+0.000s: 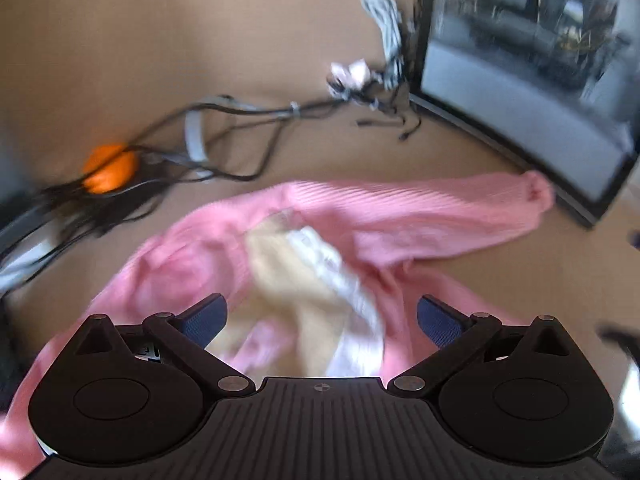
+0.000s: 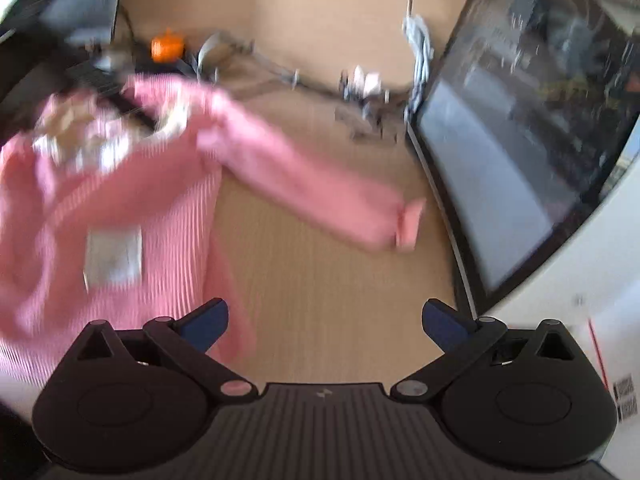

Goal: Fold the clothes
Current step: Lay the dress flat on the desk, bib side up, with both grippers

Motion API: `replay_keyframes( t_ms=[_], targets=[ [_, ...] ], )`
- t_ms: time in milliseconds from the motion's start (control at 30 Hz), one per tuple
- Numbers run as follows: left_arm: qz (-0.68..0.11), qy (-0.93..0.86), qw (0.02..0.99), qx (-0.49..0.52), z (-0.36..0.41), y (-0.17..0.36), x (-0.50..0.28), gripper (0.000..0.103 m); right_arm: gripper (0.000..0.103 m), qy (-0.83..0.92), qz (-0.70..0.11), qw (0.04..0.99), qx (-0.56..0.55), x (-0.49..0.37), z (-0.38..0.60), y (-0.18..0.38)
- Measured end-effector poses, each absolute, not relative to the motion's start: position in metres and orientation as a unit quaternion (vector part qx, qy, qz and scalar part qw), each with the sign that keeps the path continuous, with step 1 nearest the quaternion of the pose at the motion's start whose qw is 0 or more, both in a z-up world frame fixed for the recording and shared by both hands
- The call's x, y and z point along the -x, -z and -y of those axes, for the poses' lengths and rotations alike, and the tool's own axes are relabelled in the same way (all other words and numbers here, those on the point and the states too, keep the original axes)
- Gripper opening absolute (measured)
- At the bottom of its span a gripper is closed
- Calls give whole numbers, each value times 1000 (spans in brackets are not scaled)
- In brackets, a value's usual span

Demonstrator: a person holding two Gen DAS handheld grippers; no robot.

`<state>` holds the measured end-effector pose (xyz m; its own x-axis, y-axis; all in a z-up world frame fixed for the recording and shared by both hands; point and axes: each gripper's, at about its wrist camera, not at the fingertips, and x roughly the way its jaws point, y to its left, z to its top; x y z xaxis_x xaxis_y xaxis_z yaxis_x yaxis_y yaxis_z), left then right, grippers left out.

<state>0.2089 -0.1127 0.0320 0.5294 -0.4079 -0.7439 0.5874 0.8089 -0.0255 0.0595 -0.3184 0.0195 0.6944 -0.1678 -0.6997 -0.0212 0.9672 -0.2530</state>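
The tan desk [image 1: 120,60] carries everything, and the pink sweater [image 1: 400,216] serves as the landmark. It is a ribbed knit, spread unfolded on the desk, with a beige and white patch [image 1: 304,276] around its neck area; motion blur hides the finer detail. 1 sleeve [image 2: 304,188] stretches away from the body, its cuff ending near the dark monitor [image 1: 532,92], which stands to the right of the sweater. In the right wrist view a pale rectangular label [image 2: 114,256] shows on the sweater's body.

Behind the sweater, at the back of the desk, lies a tangle of black cables [image 1: 224,136], with an orange round object [image 1: 108,168] at their left end and a bundle of white cord [image 1: 384,20] beside the monitor.

The left gripper [image 1: 322,316] hangs just above the sweater's neck area, jaws wide apart and holding nothing. The right gripper [image 2: 325,320] is over bare desk at the sweater's right edge, jaws likewise apart and empty.
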Motion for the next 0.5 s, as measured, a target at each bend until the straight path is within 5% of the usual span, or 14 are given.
replay_keyframes(
  t_ms=[233, 500],
  targets=[
    [-428, 186, 878, -104, 9, -19, -104, 103, 103, -31, -370, 907, 200, -83, 262, -7],
    [-460, 138, 866, -140, -8, 14, -55, 103, 103, -98, -392, 874, 271, -73, 225, 11]
  ],
)
